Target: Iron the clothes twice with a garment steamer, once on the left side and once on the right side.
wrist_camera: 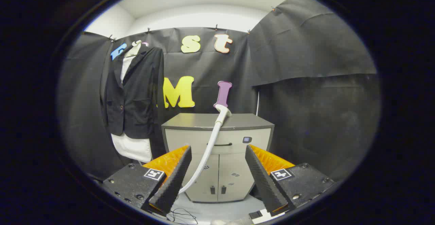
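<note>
Between our spread fingers (pixel 180 174), which grip nothing, we see the gripper (pixel 217 153) facing a grey cabinet (pixel 217 157) some way ahead. On the cabinet's top rests the garment steamer (pixel 222 111), its white hose (pixel 207 153) curving down the cabinet's front toward the floor near our left finger. Far to the left, well apart from the cabinet, a black jacket (pixel 134 92) over a white shirt (pixel 132 148) hangs against the booth's wall.

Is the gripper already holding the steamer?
No. The gripper is open; the steamer rests on the cabinet beyond its fingers, hose hanging down the front.
</note>
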Available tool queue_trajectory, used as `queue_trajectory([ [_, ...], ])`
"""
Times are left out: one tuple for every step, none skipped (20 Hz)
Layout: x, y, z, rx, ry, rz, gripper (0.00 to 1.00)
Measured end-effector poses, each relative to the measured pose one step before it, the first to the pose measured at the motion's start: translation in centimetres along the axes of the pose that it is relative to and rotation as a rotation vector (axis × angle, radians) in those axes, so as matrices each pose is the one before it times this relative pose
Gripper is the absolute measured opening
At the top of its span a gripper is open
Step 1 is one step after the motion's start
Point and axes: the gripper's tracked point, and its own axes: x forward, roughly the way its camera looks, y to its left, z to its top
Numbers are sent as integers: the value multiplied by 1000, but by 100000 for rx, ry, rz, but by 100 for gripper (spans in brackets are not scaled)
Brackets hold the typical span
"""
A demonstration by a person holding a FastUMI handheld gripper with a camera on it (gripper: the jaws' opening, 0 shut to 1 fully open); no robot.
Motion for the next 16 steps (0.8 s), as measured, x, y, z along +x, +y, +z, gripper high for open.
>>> queue_trajectory([
  [-108,231,21,307,158,250,99],
  [-25,136,90,217,223,-212,99],
  [30,5,25,192,68,-207,99],
  [-19,84,199,256,-323,-294,99],
  [129,113,111,348,-203,-293,99],
  [106,195,109,460,-28,-104,99],
  [-13,186,-55,509,31,-335,99],
  [133,175,139,293,-131,-137,99],
  [188,104,72,-43,-53,-191,99],
  [23,62,99,-375,-87,-194,99],
  [4,78,18,-267,-119,-142,99],
  [149,49,208,60,-58,-6,99],
  [303,-15,108,289,287,-74,99],
  [403,-157,223,299,383,52,99],
  [469,-130,275,104,395,-27,99],
  [718,-306,343,-23,757,-275,99],
])
